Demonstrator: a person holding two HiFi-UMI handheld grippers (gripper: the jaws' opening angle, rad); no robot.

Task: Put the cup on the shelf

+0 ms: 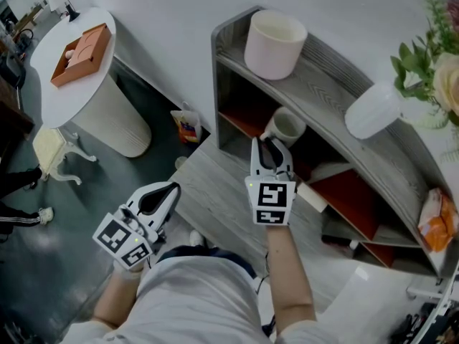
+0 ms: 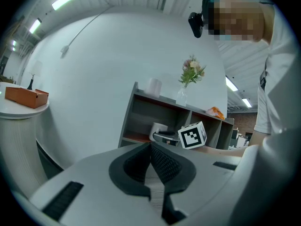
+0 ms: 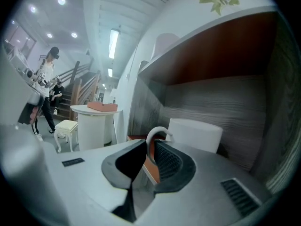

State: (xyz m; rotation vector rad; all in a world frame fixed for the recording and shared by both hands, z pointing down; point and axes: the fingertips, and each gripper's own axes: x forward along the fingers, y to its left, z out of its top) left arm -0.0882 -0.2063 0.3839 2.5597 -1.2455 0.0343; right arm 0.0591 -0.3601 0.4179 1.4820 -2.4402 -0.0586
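Observation:
A white cup [image 1: 287, 126] with a loop handle stands in the upper left compartment of the grey shelf [image 1: 326, 84], on its orange-red board. My right gripper [image 1: 271, 149] reaches into that compartment, jaws shut on the cup's handle. In the right gripper view the handle [image 3: 155, 134] arches out from between my right gripper's [image 3: 151, 147] tips and the cup's body [image 3: 195, 134] sits just beyond. My left gripper [image 1: 161, 196] hangs low to the left, away from the shelf, shut on nothing. In the left gripper view, my left gripper [image 2: 150, 147] looks towards the cup [image 2: 157, 130].
On the shelf's top stand a large pale pot [image 1: 275, 44], a white vase [image 1: 373, 110] with flowers, and an orange packet [image 1: 437, 221]. A round white table [image 1: 72, 95] with an orange box [image 1: 82, 54] is at the left, with a small stool [image 1: 50, 149] beside it.

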